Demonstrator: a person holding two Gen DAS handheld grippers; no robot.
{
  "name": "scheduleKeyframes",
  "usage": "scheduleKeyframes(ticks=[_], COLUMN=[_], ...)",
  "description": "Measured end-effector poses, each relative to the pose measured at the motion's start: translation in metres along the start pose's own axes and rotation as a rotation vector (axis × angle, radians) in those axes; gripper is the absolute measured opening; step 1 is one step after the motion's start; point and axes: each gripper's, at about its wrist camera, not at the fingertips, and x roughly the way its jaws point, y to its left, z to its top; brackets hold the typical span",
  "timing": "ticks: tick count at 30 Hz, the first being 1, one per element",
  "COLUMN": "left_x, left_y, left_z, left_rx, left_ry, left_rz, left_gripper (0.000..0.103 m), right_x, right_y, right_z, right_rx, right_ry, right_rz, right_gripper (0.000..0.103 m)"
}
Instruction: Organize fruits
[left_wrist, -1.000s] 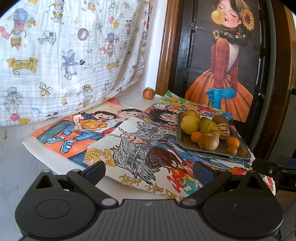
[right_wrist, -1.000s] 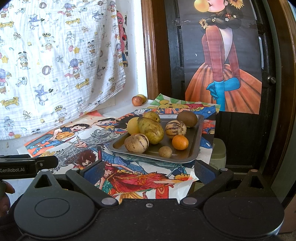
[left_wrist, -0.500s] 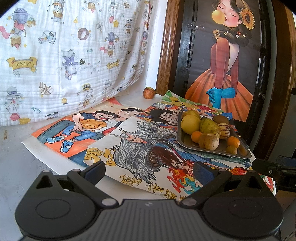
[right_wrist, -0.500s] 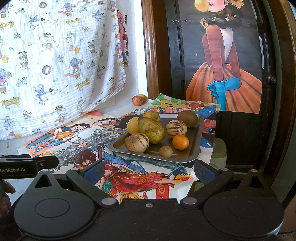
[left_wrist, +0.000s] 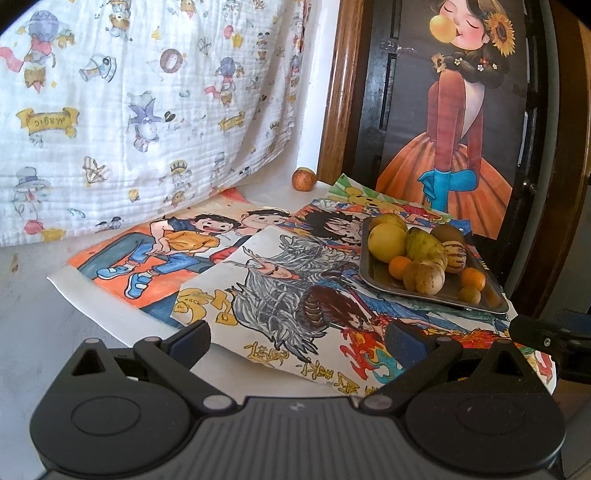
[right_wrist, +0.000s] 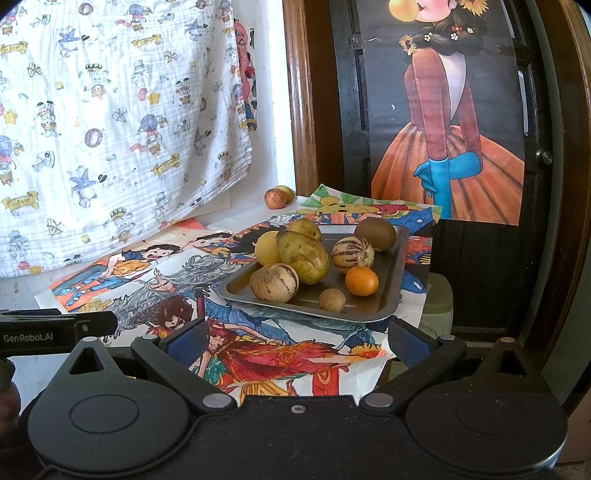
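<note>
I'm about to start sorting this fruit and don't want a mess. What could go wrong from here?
The fruit is heaped on the tray: pulling the pear may send the round yellow fruit rolling. The tray sits on loose drawings near the table edge, so a nudge could slide it off. The orange and small brown fruit lie close together; wide jaws could knock one.

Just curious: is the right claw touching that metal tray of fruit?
Apart. The right wrist view shows the right claw open, with painted paper visible between it and the tray.

Matt grey metal tray, crinkled cotton cloth, glossy wooden doorframe
</note>
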Motion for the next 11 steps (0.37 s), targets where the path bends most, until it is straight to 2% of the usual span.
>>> scheduleKeyframes(ticks=[11], left_x=[-0.0003], left_y=[0.0008], left_z=[-0.0004], left_rx=[-0.008], left_ry=[0.005], left_rz=[-0.004], left_gripper=[0.102], right_x=[0.0002], right_y=[0.0006], right_z=[-0.0001], right_rx=[0.001], right_ry=[0.001], right_rz=[0.0], right_gripper=[0.102])
